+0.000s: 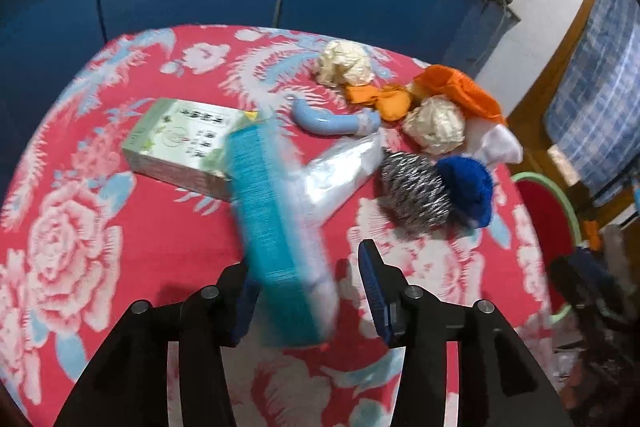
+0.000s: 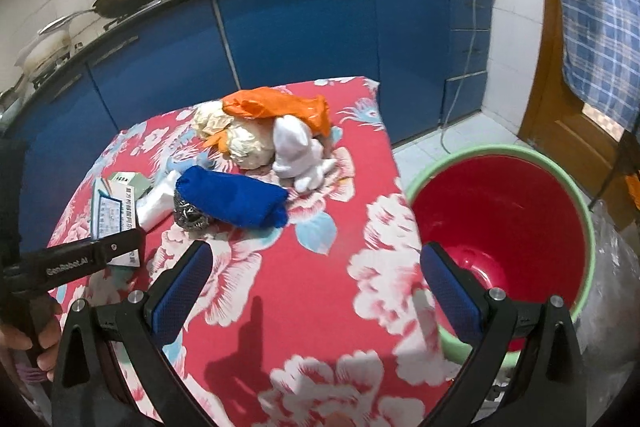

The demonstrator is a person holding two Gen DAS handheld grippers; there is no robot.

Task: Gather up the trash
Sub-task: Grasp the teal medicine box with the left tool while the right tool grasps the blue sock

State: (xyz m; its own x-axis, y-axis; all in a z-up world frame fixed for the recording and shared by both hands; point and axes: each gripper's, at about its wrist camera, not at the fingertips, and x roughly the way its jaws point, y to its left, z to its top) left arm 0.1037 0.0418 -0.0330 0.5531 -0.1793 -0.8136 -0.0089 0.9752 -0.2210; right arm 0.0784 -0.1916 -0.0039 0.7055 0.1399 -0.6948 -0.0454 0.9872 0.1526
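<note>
Left gripper (image 1: pixel 308 291): fingers are being held apart, with a blurred teal-and-white box (image 1: pixel 276 227) lying between them. The box is seen against the left pad; a gap is showing between it and the right pad, so whether it is being gripped cannot be told.

Right gripper (image 2: pixel 316 291): fingers are being held wide apart, nothing between them, over the near right edge of the table.

Table (image 2: pixel 320 307): it is being covered by a red floral cloth. The trash is lying on it, mostly toward the far right:
- green-white carton (image 1: pixel 180 143), flat, left of the pile
- clear plastic packet (image 1: pixel 340 175), just beside the teal box
- steel scourer (image 1: pixel 412 191), touching a blue cloth (image 2: pixel 236 199)
- light-blue curved piece (image 1: pixel 332 119), behind the packet
- two crumpled cream paper balls (image 1: pixel 348 63) and (image 1: pixel 436 125)
- orange plastic bag (image 2: pixel 280 109), draped over the far part of the pile
- white bag (image 2: pixel 296 151), beside the nearer paper ball

Basin (image 2: pixel 576 203), red inside with a green rim, is standing on the floor just beside the table's right edge. Nothing from the pile is being seen in it.
</note>
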